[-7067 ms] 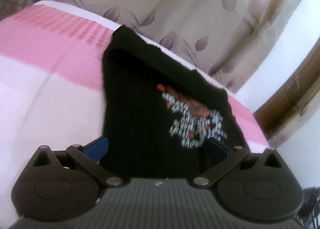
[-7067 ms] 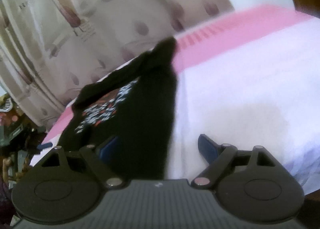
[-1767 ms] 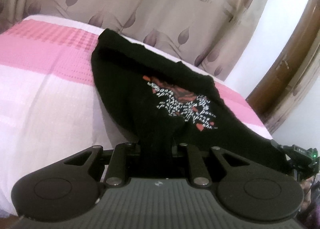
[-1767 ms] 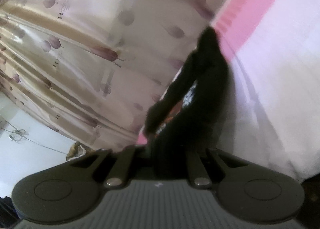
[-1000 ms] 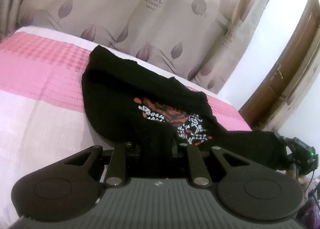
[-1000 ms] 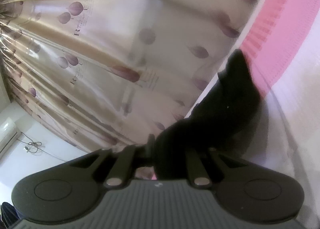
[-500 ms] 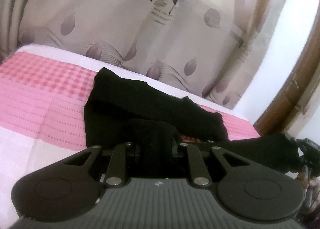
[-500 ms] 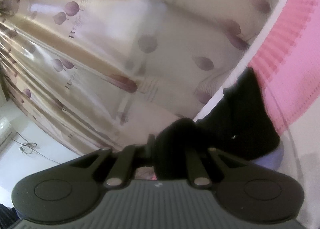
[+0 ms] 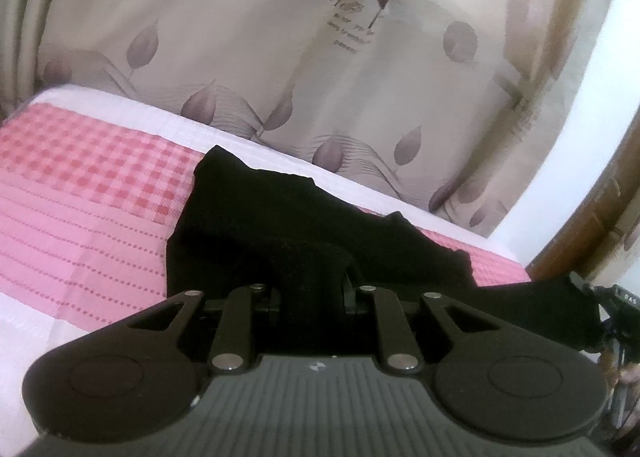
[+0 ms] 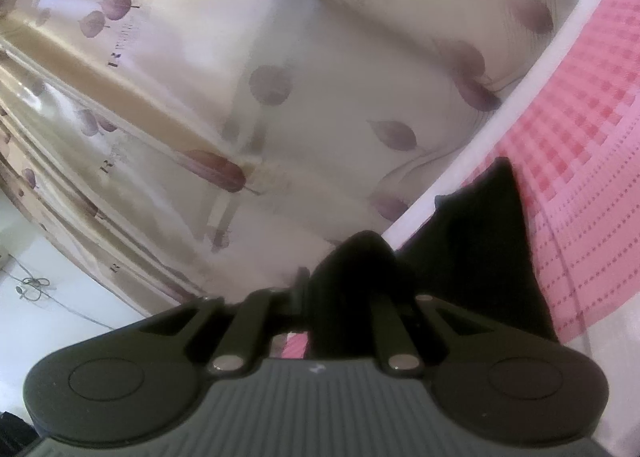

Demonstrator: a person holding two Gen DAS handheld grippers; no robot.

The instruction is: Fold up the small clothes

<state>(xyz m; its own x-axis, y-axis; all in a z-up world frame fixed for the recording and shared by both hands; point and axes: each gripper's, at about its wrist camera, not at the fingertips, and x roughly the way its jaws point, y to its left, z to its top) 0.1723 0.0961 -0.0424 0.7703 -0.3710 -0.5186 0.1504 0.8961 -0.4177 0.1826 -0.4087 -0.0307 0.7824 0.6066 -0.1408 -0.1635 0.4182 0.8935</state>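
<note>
Where pink checked bedspread [image 9: 80, 185] ends, leaf-print curtain [image 9: 280, 37] hangs.

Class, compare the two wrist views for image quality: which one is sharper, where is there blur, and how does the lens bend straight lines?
Left wrist view: fairly sharp, curtain lettering partly legible, black garment a detail-less dark mass, white wall overexposed at right. Right wrist view: curtain smeared by motion blur, only the bedspread checks stay readable. Both: fisheye bows the bed edge and darkens the corners.
</note>
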